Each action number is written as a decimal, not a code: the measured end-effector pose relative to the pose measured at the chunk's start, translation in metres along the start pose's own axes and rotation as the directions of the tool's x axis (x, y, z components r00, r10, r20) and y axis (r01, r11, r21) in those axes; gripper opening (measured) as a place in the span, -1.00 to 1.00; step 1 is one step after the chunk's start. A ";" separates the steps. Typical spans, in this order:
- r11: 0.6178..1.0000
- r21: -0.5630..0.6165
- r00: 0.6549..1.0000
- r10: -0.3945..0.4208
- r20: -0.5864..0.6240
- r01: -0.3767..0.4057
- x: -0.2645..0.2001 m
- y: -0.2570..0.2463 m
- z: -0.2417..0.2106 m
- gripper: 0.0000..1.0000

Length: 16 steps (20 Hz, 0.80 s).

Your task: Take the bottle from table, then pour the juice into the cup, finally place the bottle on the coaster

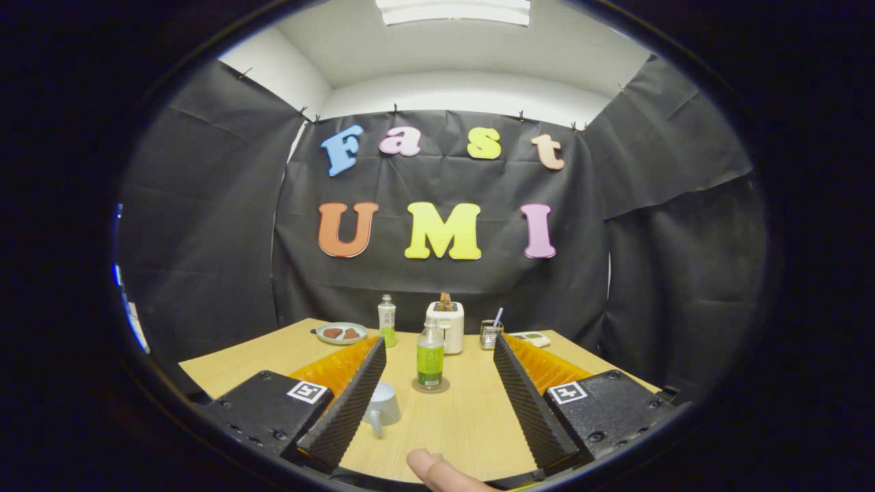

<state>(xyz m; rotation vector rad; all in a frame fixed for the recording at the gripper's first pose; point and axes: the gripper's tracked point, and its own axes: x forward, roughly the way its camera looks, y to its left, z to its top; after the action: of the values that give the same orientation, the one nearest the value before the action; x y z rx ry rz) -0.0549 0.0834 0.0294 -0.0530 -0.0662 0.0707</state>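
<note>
Two bottles stand on the bench [472,424], and the nearer one, the juice bottle [430,355], is the landmark for everything else. It stands upright, clear at the top and green lower down, squarely on a round coaster [431,386] whose rim shows all round its base. The tongs [439,352] are spread wide and hold nothing; the juice bottle stands between the two fingers, about midway between the tips and touching neither.

Nearer than the juice bottle and to its left stands the cup [383,405], a pale mug tucked just beside the inner face of the left finger, its handle turned toward the camera. Nearer still, at the close edge of the bench, a person's fingertip [437,470] pokes up.

Just behind the juice bottle and slightly to its right stands a white toaster [448,326] with something brown sticking out of its slot. Left of that, and farther back than the juice bottle, is the second bottle [387,320], slimmer, also upright, with a green band low on it. Farther left lies a plate [341,333] with brownish pieces on it. Behind and to the right of the juice bottle stands a small wire holder [490,333] with a stick leaning out, and beyond that lies a flat white object [532,338] too small to make out.
</note>
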 end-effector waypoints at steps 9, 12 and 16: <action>1.000 0.002 1.000 0.001 0.000 -0.001 -0.001 0.000 -0.003 1.00; 1.000 0.000 1.000 0.006 -0.001 -0.006 0.000 0.001 -0.004 1.00; 1.000 0.002 1.000 0.003 -0.001 -0.003 -0.001 0.000 -0.006 1.00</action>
<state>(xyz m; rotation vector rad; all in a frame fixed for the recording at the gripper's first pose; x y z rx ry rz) -0.0552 0.0833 0.0237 -0.0512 -0.0652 0.0733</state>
